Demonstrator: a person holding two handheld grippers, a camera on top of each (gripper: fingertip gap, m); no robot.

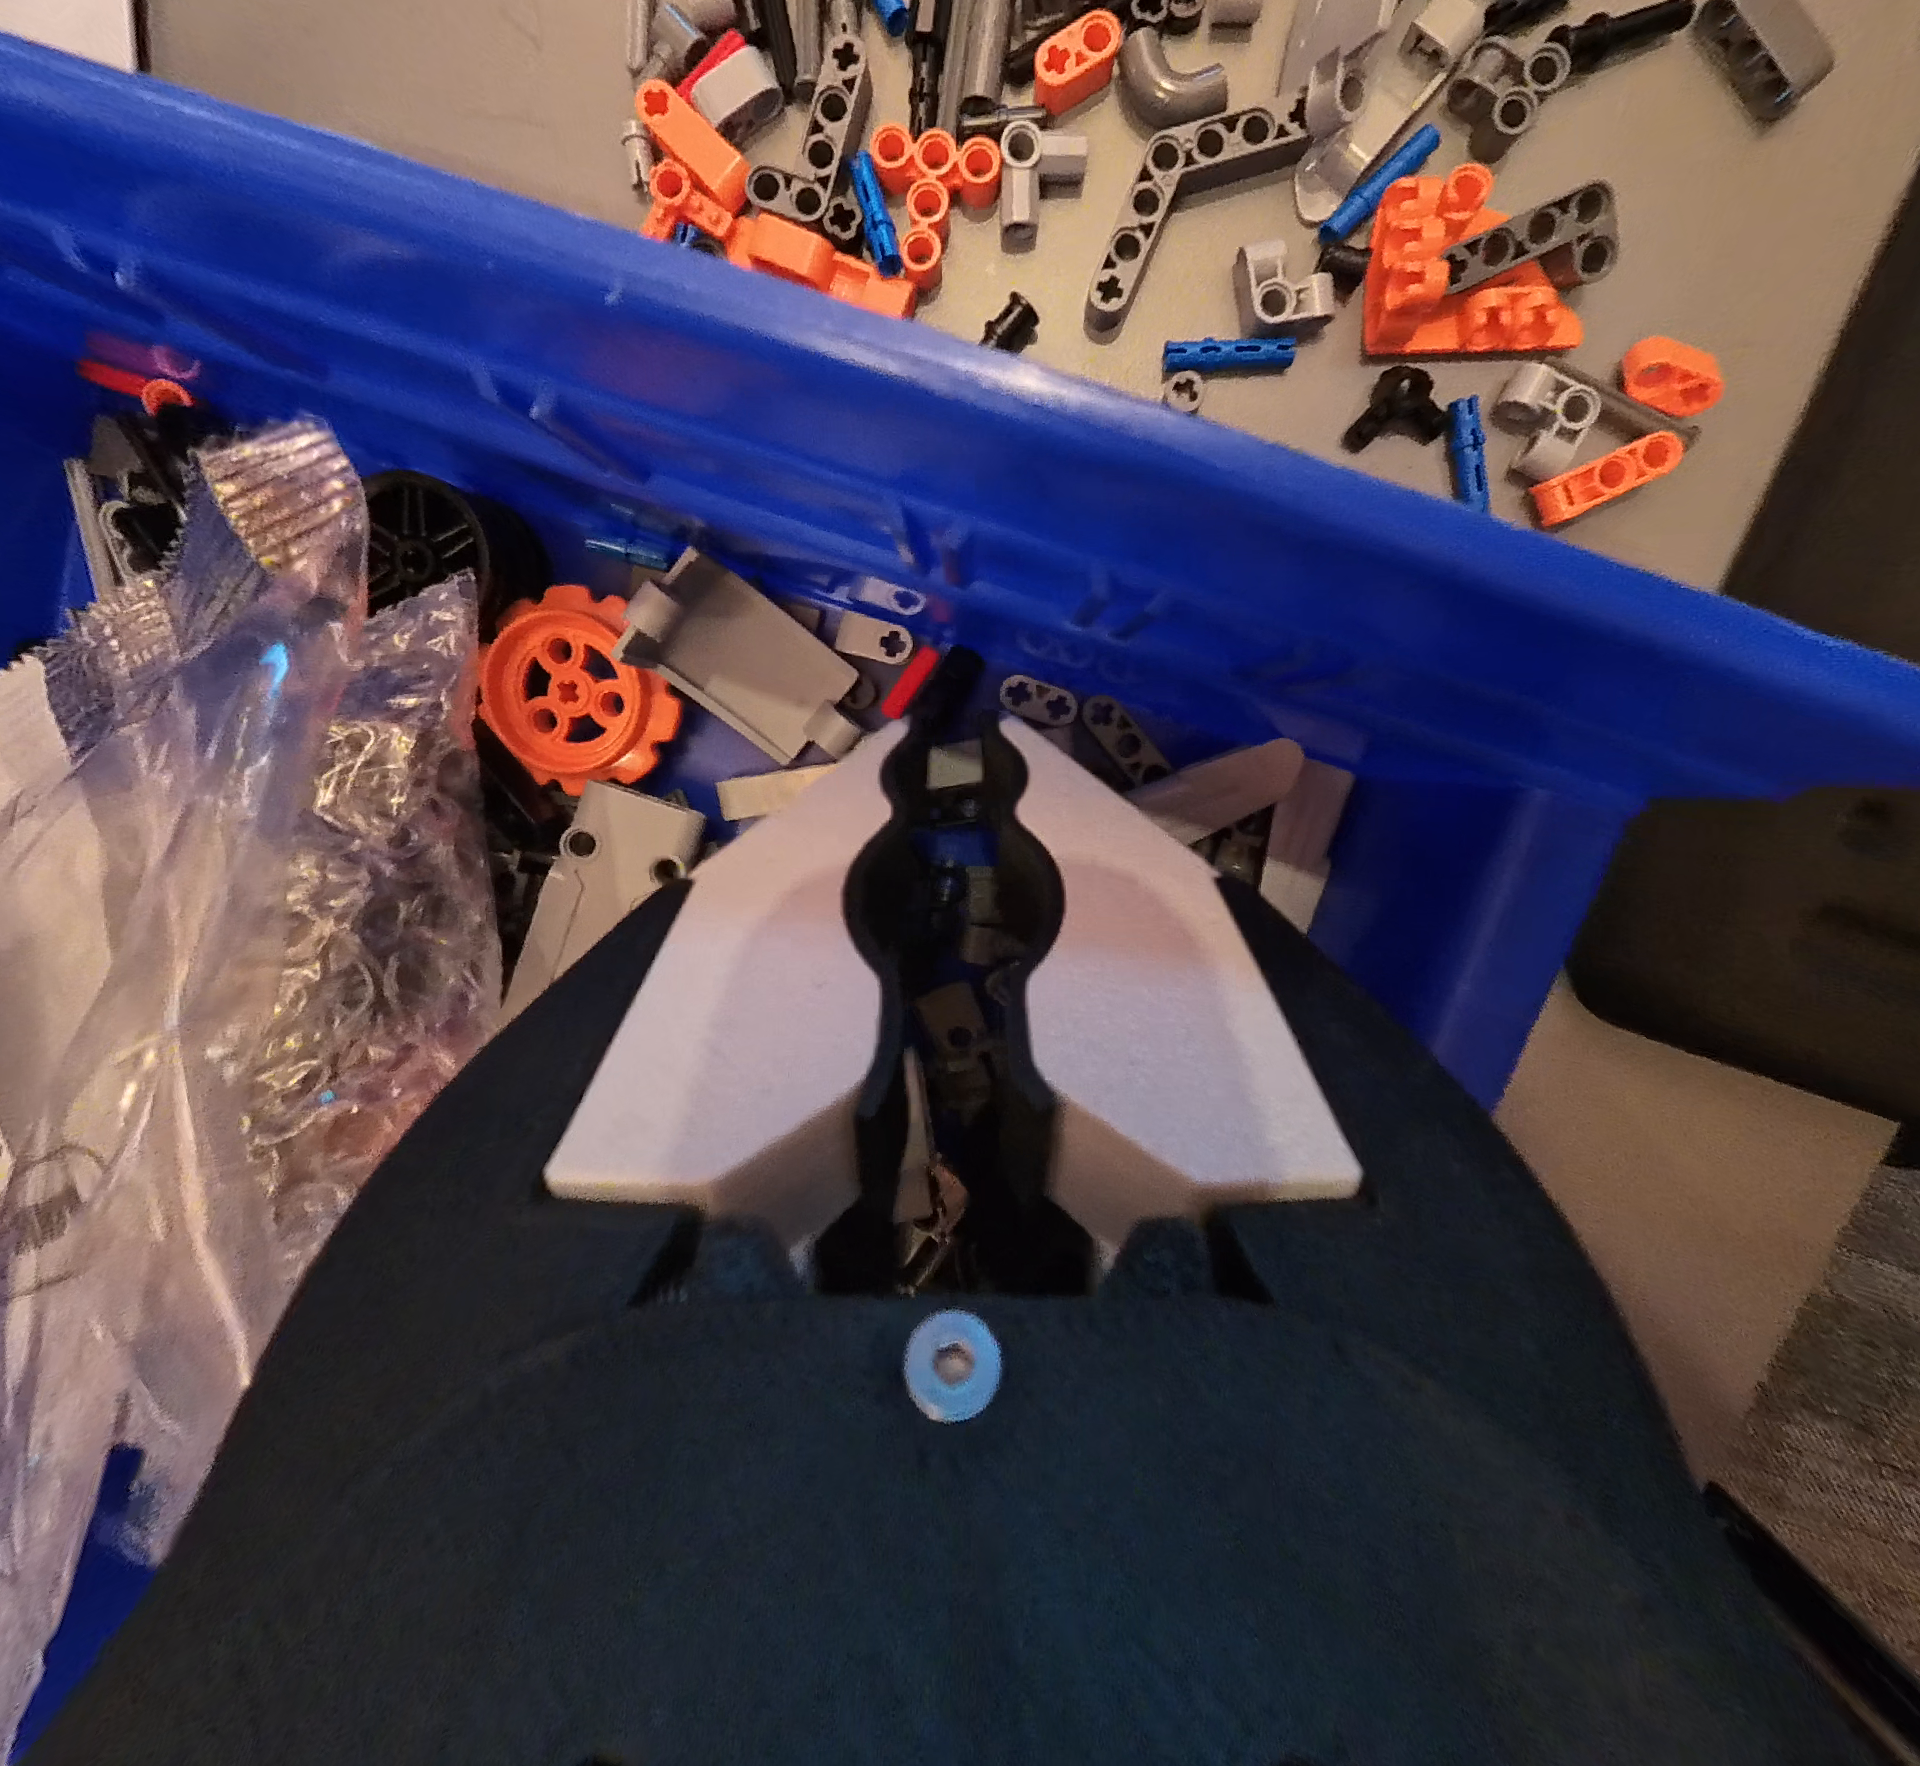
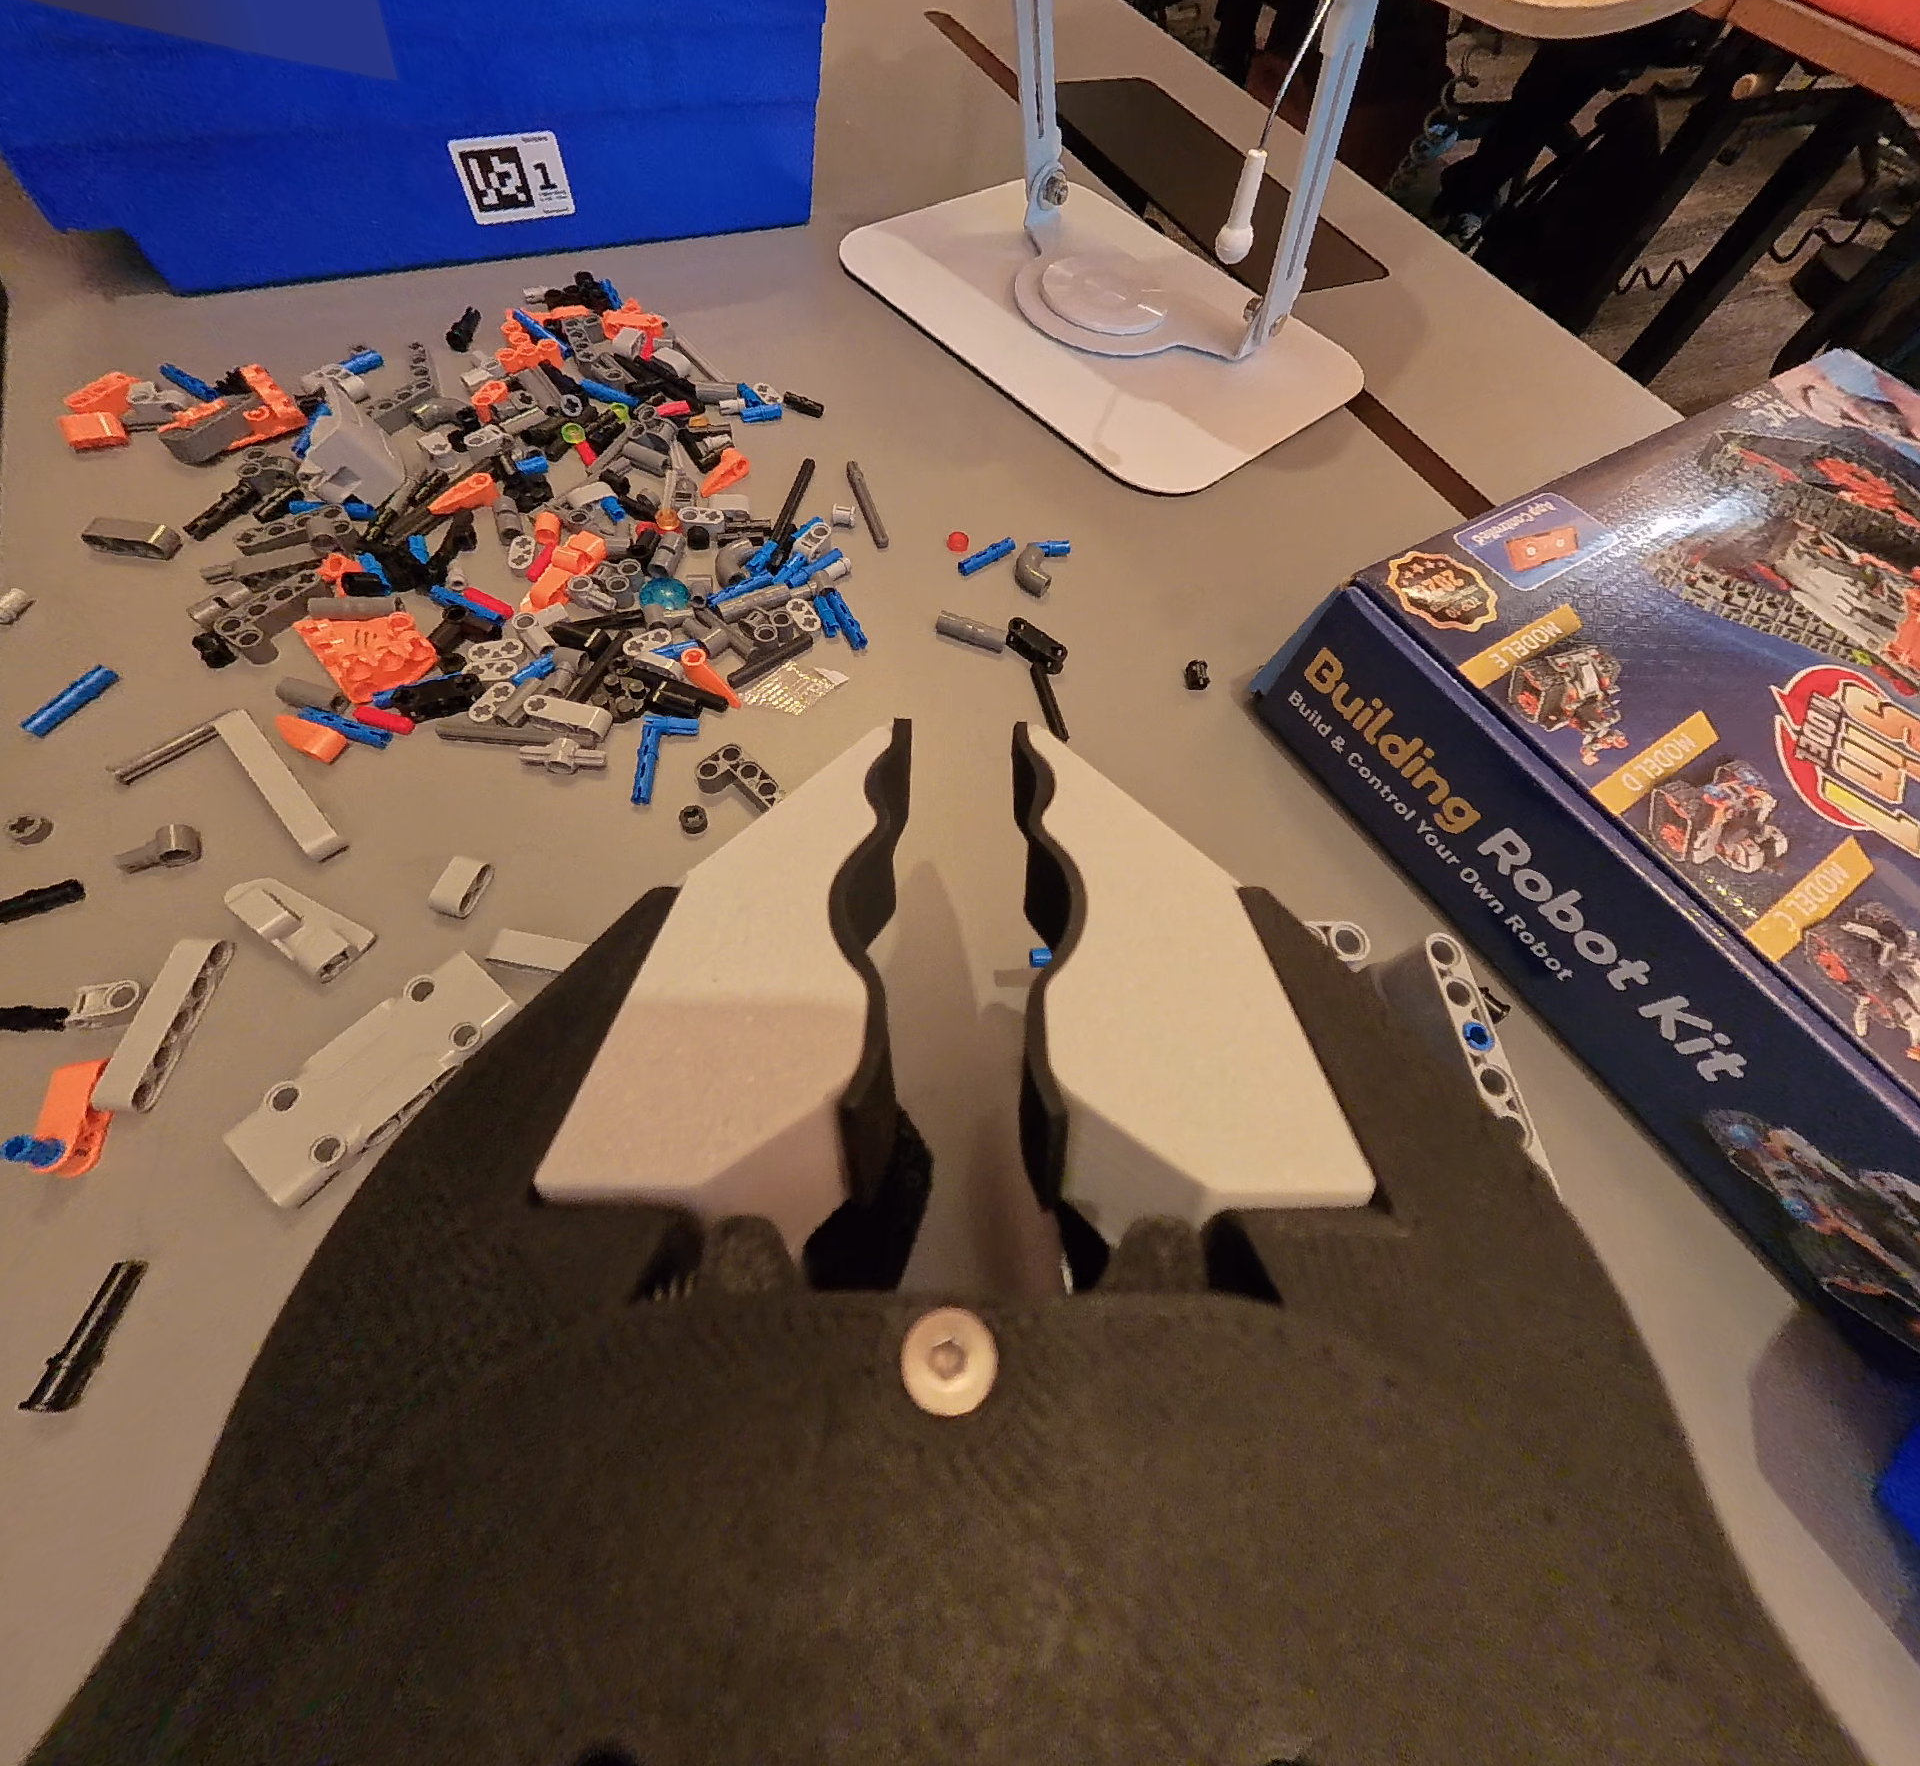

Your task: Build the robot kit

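Black pin pinched at left gripper tips, over blue bin.

Black pin between left tongs

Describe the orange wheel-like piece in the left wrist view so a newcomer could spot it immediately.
Find the blue bin filling the left wrist view and look inside it, just right of the crinkled clear plastic bags. The orange wheel lies flat there, beside a black spoked wheel. It is the bin's only orange disc with a notched rim and round holes.
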